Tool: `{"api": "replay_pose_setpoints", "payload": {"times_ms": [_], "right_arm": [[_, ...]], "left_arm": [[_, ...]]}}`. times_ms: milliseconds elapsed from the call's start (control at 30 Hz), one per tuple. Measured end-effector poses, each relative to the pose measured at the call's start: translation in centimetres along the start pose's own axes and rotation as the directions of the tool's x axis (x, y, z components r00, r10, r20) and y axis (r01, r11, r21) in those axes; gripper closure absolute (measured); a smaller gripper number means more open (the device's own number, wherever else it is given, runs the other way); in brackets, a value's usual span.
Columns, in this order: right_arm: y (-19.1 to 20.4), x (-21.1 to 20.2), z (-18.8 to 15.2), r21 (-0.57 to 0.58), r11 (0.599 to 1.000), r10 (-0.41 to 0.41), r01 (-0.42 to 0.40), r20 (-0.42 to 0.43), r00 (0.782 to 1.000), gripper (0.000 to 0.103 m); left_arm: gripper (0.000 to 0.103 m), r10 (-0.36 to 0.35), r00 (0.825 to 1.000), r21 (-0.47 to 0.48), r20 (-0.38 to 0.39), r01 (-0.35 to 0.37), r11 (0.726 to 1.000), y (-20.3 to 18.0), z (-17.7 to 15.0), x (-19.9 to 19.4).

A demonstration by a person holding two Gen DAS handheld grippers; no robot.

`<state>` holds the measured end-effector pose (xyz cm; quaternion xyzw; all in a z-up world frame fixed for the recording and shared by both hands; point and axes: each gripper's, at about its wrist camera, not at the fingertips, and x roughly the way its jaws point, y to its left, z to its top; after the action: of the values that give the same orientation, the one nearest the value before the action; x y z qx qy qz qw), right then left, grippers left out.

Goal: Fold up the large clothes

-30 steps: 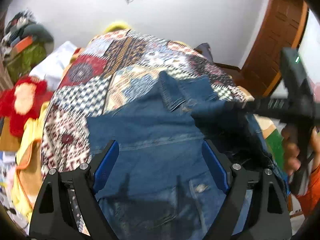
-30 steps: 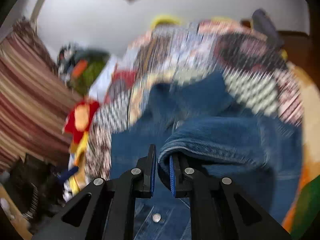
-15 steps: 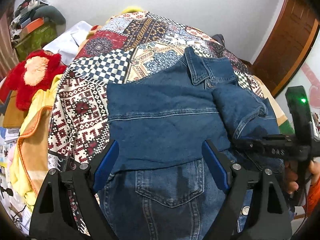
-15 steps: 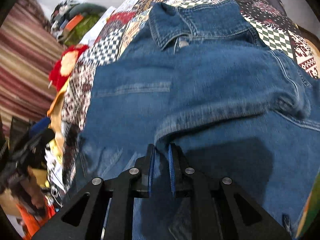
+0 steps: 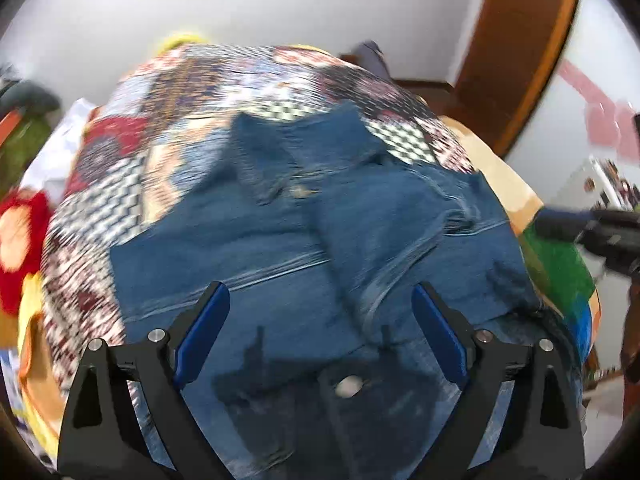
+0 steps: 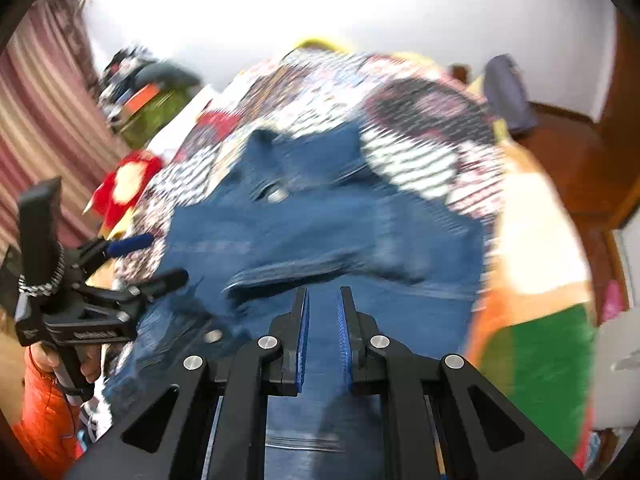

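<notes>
Denim jacket (image 5: 320, 248) lies mid-bed on patchwork quilt (image 5: 132, 184), sleeve folded across toward 3 o'clock; left claw (image 5: 320, 332) wide, right claw (image 6: 322, 336) narrow, both empty—next, grip hem corners evenly, fold toward collar.

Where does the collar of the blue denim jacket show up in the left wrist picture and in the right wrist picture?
Left wrist view: the blue denim jacket's collar sits above centre, beyond the wide-open left gripper.
Right wrist view: the collar lies above centre, slightly left, beyond the right gripper, whose fingers stand slightly apart.
Shared landmark: the red and yellow plush toy at the patchwork bedspread's left edge.
</notes>
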<state>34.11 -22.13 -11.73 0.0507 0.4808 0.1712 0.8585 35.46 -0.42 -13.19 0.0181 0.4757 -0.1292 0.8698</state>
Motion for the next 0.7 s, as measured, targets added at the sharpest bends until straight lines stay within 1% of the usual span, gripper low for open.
{"api": "replay_pose_setpoints", "payload": {"times_ms": [100,133,167,233,267,300,333,367,400,433,467,500,567,600,633,700], "right_arm": [[-3.3,-1.4,0.3,0.029,0.998,-0.065,0.064,0.025,0.998,0.093],[-4.0,-1.5,0.1,0.037,0.997,-0.075,0.074,0.023,0.997,0.093],[-4.9,-1.5,-0.2,0.048,0.995,-0.087,0.086,0.015,0.996,0.093],[-6.7,-0.9,-0.8,0.077,0.991,-0.105,0.106,-0.015,0.994,0.093],[-7.5,-0.4,-1.2,0.091,0.989,-0.11,0.113,-0.036,0.993,0.093],[-8.2,0.3,-1.5,0.103,0.988,-0.111,0.116,-0.054,0.992,0.093],[-8.9,0.7,-1.9,0.114,0.987,-0.107,0.115,-0.071,0.992,0.093],[-9.5,1.4,-2.3,0.13,0.985,-0.1,0.111,-0.094,0.991,0.093],[-9.8,2.0,-2.7,0.141,0.984,-0.093,0.107,-0.108,0.99,0.093],[-10.0,2.5,-3.1,0.151,0.983,-0.086,0.103,-0.117,0.989,0.093],[-10.3,3.1,-3.4,0.164,0.982,-0.072,0.092,-0.128,0.989,0.093],[-10.5,3.8,-3.8,0.175,0.981,-0.056,0.081,-0.14,0.989,0.093],[-10.4,5.1,-4.5,0.191,0.979,-0.036,0.067,-0.162,0.986,0.093],[-10.4,5.9,-4.7,0.192,0.979,-0.033,0.067,-0.174,0.984,0.093],[-10.2,6.3,-5.1,0.188,0.979,-0.038,0.072,-0.18,0.983,0.093],[-9.9,7.2,-5.6,0.167,0.983,-0.047,0.078,-0.182,0.982,0.093]], "left_arm": [[0.01,-0.016,0.999,0.083,-0.047,0.02,0.996,-2.9,1.4,2.6],[0.01,-0.015,0.998,0.113,-0.061,0.022,0.993,-3.8,1.9,3.4],[0.01,-0.017,0.997,0.156,-0.072,0.028,0.987,-5.1,2.4,4.3],[0.011,-0.016,0.997,0.209,-0.077,0.032,0.977,-6.8,2.9,5.3],[0.012,-0.003,0.997,0.247,-0.076,0.022,0.969,-7.9,3.2,6.1],[0.02,0.007,0.998,0.263,-0.07,0.011,0.965,-8.5,3.4,6.6],[0.031,0.032,0.997,0.291,-0.063,-0.012,0.957,-9.3,3.5,7.3],[0.036,0.065,0.995,0.323,-0.075,-0.037,0.945,-10.1,3.6,8.4],[0.044,0.09,0.992,0.345,-0.092,-0.053,0.937,-10.7,3.7,9.5],[0.049,0.102,0.99,0.354,-0.101,-0.06,0.933,-10.8,3.7,10.1],[0.051,0.113,0.987,0.359,-0.118,-0.064,0.931,-11.0,3.6,11.1],[0.057,0.116,0.985,0.354,-0.128,-0.064,0.933,-11.0,3.5,11.8],[0.063,0.096,0.986,0.302,-0.14,-0.05,0.952,-10.3,3.5,12.6],[0.07,0.088,0.987,0.285,-0.134,-0.047,0.957,-10.1,3.5,12.5],[0.082,0.079,0.99,0.251,-0.119,-0.047,0.967,-9.4,3.5,12.0],[0.09,0.065,0.993,0.197,-0.101,-0.044,0.979,-8.0,3.3,11.0]]}}
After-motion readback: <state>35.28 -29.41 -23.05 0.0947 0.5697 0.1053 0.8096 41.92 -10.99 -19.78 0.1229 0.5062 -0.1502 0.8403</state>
